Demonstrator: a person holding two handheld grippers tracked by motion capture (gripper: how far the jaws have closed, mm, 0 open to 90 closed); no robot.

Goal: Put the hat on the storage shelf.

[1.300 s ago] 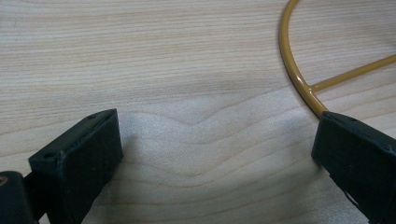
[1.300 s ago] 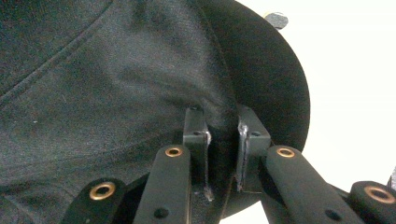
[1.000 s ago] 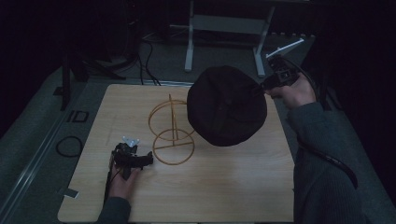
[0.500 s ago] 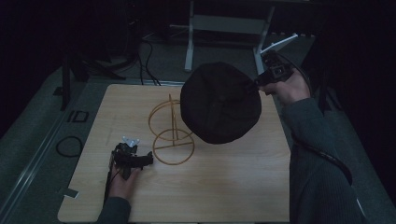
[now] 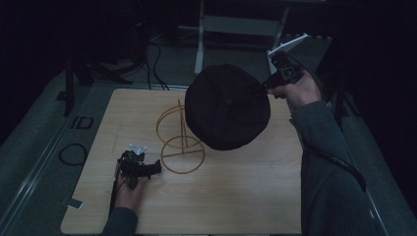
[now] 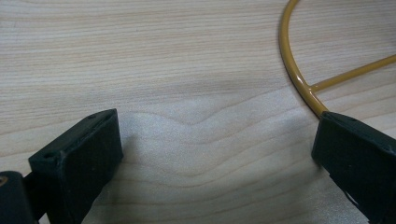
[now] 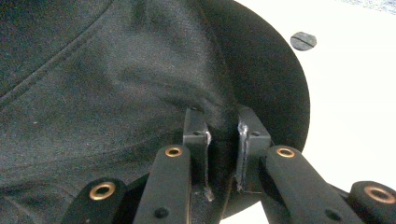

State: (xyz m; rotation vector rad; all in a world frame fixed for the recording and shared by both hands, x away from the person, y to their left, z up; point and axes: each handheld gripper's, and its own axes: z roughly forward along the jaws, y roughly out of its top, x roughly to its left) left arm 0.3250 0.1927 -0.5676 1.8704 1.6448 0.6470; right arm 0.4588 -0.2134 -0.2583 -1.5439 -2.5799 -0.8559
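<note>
Hat (image 5: 227, 105): black, soft, hanging in the air above and just right of the stand, pinched by 1 fold of cloth at its right edge; in the right gripper view (image 7: 116, 84), dark fabric bunched between the pads.
Right gripper (image 5: 268, 87): narrow, clamped on the hat's cloth, raised well right of the stand's top loop.
Stand (image 5: 179, 135): yellow wire, 2 rings joined by an upright post, base ring flat on the table, top ring partly hidden behind the hat.
Left gripper (image 5: 158, 168): wide, holding nothing, lying low on the table just left of the stand's base ring (image 6: 299, 70), 1 pad almost touching the wire, base not pinned.
Table (image 5: 246, 196): pale wood, bare around the stand.
Likely step: lowering the hat onto the stand's top ring.
Risk 1: thin grip on 1 fold only; cloth could slide out and drop the hat beside the stand.
Risk 2: hat hanging tilted, opening not squarely over the top ring; brim could catch the wire and land crooked or slip off.
Risk 3: light wire stand, unheld; a sideways nudge from the hat could tip or shift it.
Risk 4: hat hiding the top ring from above; aiming by guess likely to miss.
Guard: base ring pinned with the left gripper first.
</note>
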